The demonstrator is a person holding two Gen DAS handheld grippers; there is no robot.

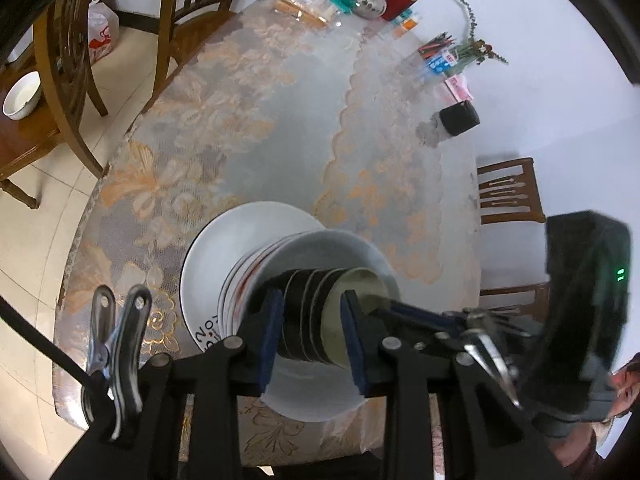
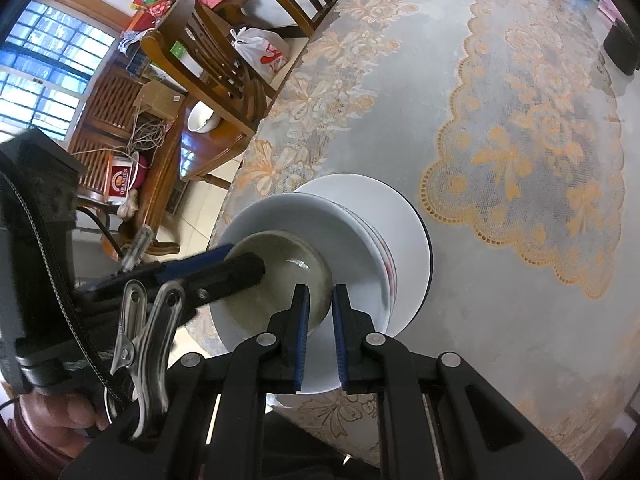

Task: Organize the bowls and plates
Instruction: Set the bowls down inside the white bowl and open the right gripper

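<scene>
On the lace-covered desk (image 1: 224,128) near its front edge, the stacked black-ribbed bowls (image 1: 316,312) sit nested in the white bowl (image 1: 320,400) directly between the released left tool (image 1: 312,340), the right tool (image 2: 320,336) pinching their near rim.

Bare tablecloth (image 2: 500,280) beyond dish stack (image 2: 360,240)
</scene>
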